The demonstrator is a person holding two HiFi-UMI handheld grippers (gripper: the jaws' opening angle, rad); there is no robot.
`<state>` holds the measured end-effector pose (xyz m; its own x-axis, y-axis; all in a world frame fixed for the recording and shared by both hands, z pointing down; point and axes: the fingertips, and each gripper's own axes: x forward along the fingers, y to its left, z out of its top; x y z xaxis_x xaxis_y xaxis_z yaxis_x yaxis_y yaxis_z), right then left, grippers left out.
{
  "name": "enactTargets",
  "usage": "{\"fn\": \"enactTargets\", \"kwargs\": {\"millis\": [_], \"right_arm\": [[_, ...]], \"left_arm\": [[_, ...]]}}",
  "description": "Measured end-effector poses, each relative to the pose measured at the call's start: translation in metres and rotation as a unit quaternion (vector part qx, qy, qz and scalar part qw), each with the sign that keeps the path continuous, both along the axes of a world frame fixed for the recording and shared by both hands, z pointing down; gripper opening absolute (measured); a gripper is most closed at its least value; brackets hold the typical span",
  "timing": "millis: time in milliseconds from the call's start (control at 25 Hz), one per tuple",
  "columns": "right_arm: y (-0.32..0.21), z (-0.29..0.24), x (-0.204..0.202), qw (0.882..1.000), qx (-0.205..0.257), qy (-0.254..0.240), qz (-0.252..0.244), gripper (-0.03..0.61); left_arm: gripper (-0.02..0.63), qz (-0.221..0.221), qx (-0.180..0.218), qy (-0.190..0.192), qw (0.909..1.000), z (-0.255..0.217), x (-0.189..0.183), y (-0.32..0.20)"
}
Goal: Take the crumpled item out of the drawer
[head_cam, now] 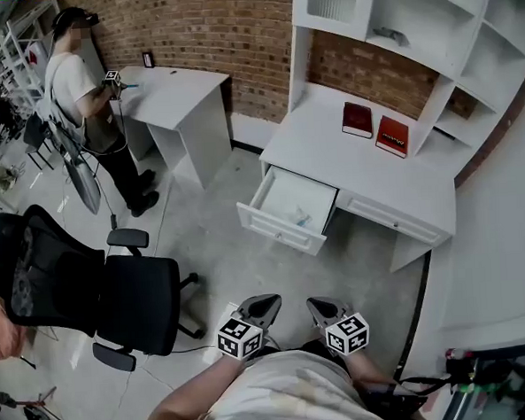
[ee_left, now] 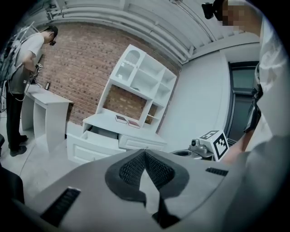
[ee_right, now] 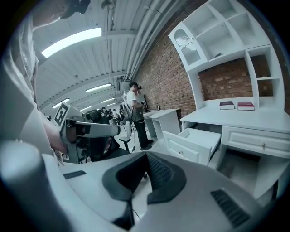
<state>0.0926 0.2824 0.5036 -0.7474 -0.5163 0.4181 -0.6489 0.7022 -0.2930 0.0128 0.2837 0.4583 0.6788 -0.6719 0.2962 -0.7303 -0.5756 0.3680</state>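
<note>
The white desk (head_cam: 357, 159) has its left drawer (head_cam: 281, 226) pulled out. A small pale crumpled item (head_cam: 301, 217) lies inside near the drawer's right side. Both grippers hang close to my body, well short of the drawer, with floor between. My left gripper (head_cam: 270, 300) is shut and holds nothing; its pads meet at the tip (ee_left: 145, 152). My right gripper (head_cam: 314, 303) is likewise shut and empty (ee_right: 146, 156). The drawer (ee_left: 93, 135) shows in the left gripper view and the drawer (ee_right: 192, 141) in the right gripper view, but its contents are hidden from both.
Two red books (head_cam: 374, 127) lie on the desktop under a white shelf hutch (head_cam: 411, 27). A black office chair (head_cam: 99, 299) stands at my left. Another person (head_cam: 92, 108) stands at a second white desk (head_cam: 180, 99) by the brick wall.
</note>
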Motion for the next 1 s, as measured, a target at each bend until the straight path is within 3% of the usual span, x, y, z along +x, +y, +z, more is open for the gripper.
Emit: {"fn": "enactTargets", "kwargs": {"millis": [480,1000], "right_arm": [[0.002,-0.003,0.003,0.999,-0.008,-0.023,0.028,0.023],[-0.011,-0.003,-0.034,1.000,-0.008,-0.019,-0.001,0.023]], "left_arm": [[0.020,-0.001,0.003,-0.002,1.0000,-0.002,-0.008,0.012],[0.020,-0.039,0.001,-0.003,0.9992,-0.004,-0.049,0.020]]}}
